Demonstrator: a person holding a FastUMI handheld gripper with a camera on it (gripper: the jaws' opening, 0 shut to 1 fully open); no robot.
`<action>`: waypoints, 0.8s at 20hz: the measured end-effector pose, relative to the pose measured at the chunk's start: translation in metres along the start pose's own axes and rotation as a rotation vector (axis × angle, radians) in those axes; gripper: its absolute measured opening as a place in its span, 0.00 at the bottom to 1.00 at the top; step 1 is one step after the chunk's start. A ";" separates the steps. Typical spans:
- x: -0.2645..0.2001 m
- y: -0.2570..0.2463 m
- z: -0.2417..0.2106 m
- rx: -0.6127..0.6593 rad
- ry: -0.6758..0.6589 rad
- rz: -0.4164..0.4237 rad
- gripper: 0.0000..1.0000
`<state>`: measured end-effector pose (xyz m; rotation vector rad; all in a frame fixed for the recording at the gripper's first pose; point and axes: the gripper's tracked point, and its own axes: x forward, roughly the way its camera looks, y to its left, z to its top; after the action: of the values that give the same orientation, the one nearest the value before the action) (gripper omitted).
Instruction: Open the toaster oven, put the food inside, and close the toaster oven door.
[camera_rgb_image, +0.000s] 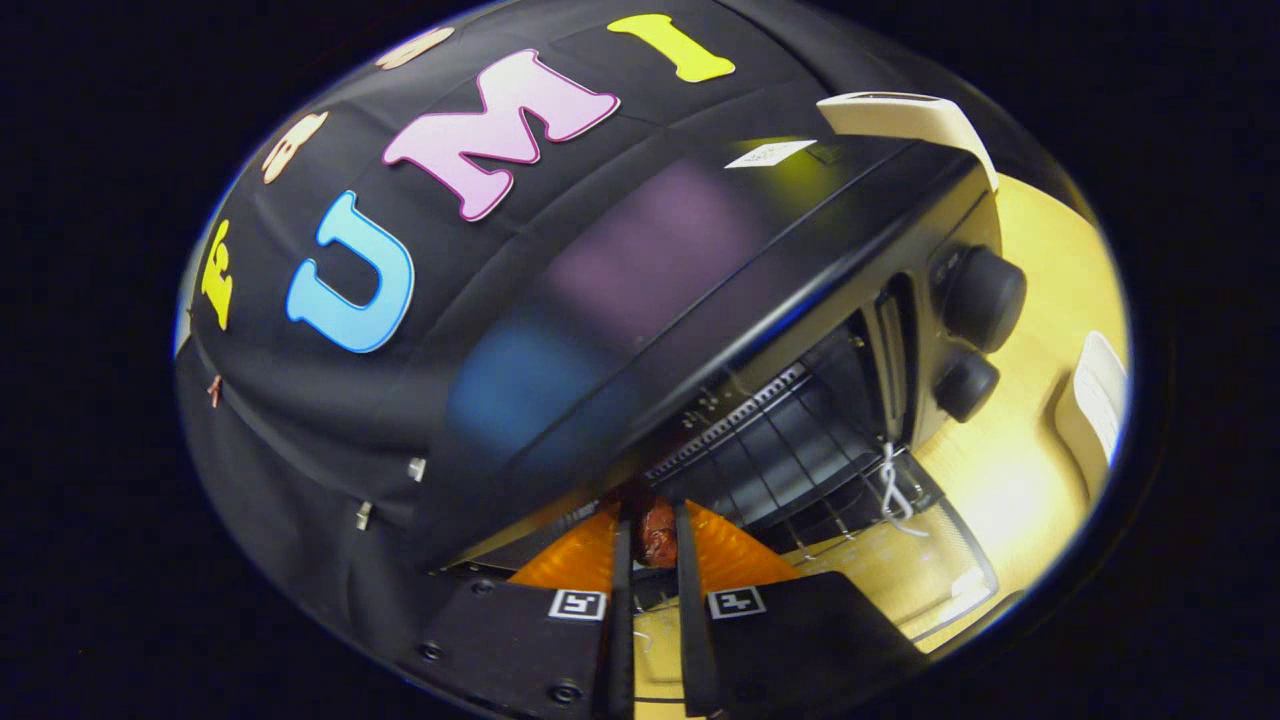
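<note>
Claw (655, 540) first: its two fingers stand close together, nearly parallel, and pinched between their tips is a small, glossy reddish-brown piece of food (657, 532), rounded and a little wrinkled, rather like a dried date or a bit of cooked meat; I cannot say which. Both fingers look to be pressing on it, so the grip seems narrow and firm, which suits something that small and slippery.

From the gripper view, the food sits right at the mouth of the black metal toaster oven (700, 300), whose smooth, shiny top takes up much of the scene and throws back soft blurs of colour. Its glass door (900, 570) is already folded down flat, lying just beyond the fingers over the pale wooden tabletop (1040, 300), and a thin white string (893, 490) hangs near the hinge side. Inside, a wire rack (770, 450) of slim metal bars runs across the cavity, with the ribbed back wall behind it. Two round black knobs (985, 297) stick out of the control panel beside the opening.

I judge the whole view tilts because the claw is angled to slip the food in under the oven's top edge; the opening step appears done, and setting the food on the rack, then shutting the door, would remain
</note>
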<state>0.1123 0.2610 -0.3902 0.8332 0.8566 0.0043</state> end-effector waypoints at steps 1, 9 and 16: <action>-0.002 -0.006 -0.002 -0.016 0.003 -0.018 0.25; -0.028 -0.014 0.008 -0.114 -0.043 -0.036 0.97; -0.067 -0.032 0.019 -0.253 -0.071 -0.093 0.98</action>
<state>0.0701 0.2048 -0.3596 0.5528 0.8082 0.0010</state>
